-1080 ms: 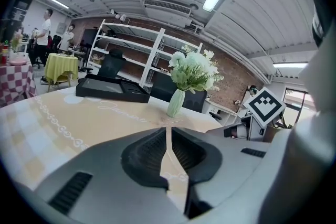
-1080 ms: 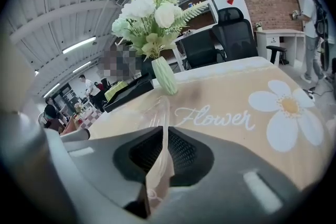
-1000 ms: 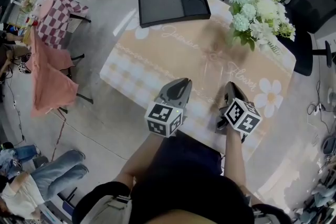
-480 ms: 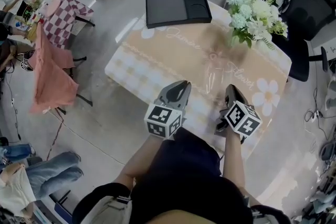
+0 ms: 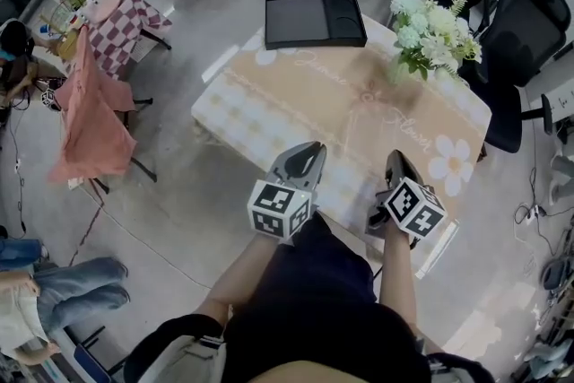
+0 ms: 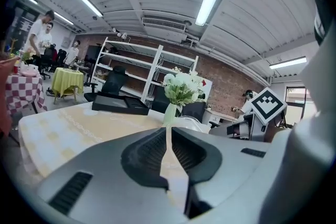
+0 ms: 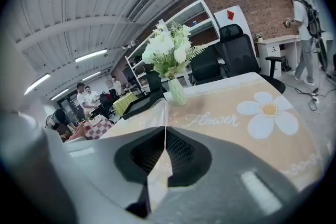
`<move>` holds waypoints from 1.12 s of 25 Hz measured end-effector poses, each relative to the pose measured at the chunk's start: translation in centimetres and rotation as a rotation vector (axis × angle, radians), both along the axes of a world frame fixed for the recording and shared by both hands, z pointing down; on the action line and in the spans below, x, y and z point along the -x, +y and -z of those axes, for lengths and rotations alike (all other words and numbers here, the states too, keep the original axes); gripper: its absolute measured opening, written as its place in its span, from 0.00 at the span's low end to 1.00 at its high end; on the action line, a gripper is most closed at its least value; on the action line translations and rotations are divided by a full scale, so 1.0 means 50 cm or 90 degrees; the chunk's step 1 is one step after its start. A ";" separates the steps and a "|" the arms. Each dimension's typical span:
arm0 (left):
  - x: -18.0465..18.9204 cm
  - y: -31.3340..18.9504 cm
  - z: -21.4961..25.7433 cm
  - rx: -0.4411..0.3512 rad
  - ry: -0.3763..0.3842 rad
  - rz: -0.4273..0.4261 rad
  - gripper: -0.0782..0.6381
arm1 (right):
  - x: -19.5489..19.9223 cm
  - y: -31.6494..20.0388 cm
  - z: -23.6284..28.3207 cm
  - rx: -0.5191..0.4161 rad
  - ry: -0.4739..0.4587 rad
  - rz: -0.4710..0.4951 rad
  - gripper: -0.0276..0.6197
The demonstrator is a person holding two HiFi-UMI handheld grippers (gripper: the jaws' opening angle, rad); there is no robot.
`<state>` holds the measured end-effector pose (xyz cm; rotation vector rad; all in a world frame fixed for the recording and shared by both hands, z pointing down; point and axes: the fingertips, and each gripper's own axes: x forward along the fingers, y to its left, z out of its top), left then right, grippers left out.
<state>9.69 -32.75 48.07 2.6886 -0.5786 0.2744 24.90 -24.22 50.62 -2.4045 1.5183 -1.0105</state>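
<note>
Found jaws pressed together on the left gripper (image 5: 312, 148) and on the right gripper (image 5: 395, 157), tips meeting, nothing pinched in either. Saw both grippers side by side, apart, near the 6 o'clock edge of the beige-clothed surface (image 5: 269, 117), pointing toward 12 o'clock. Noted a white daisy print (image 5: 448, 164) at 2 o'clock of the right gripper. Made out a faint clear glass (image 7: 156, 113) on the surface straight beyond the right jaws, roughly in line with a green vase (image 5: 429, 22) of white flowers at the 1 o'clock corner. Spotted a black tray (image 5: 314, 18) at the 12 o'clock edge, well apart from both grippers. Marked a pink cloth (image 5: 90, 117) hanging at 9 o'clock and a checked table (image 5: 121, 18) at 10 o'clock.
</note>
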 end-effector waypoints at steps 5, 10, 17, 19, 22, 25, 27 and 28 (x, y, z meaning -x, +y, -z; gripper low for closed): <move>0.030 0.023 0.020 -0.016 0.017 0.015 0.16 | 0.027 0.020 0.038 -0.028 0.014 0.012 0.06; 0.063 0.048 0.043 -0.032 0.032 0.031 0.16 | 0.053 0.045 0.079 -0.063 0.024 0.022 0.06; 0.105 0.083 0.077 -0.054 0.053 0.049 0.16 | 0.090 0.085 0.151 -0.131 0.043 0.027 0.06; 0.115 0.094 0.092 -0.064 0.063 0.052 0.16 | 0.099 0.100 0.171 -0.161 0.041 0.024 0.06; 0.133 0.110 0.114 -0.079 0.079 0.060 0.16 | 0.112 0.125 0.197 -0.193 0.039 0.020 0.06; 0.152 0.126 0.133 -0.091 0.090 0.066 0.16 | 0.126 0.148 0.220 -0.224 0.029 0.019 0.06; 0.164 0.136 0.140 -0.095 0.095 0.069 0.16 | 0.133 0.163 0.232 -0.241 0.021 0.016 0.06; 0.170 0.140 0.142 -0.096 0.096 0.070 0.16 | 0.136 0.171 0.235 -0.246 0.019 0.016 0.06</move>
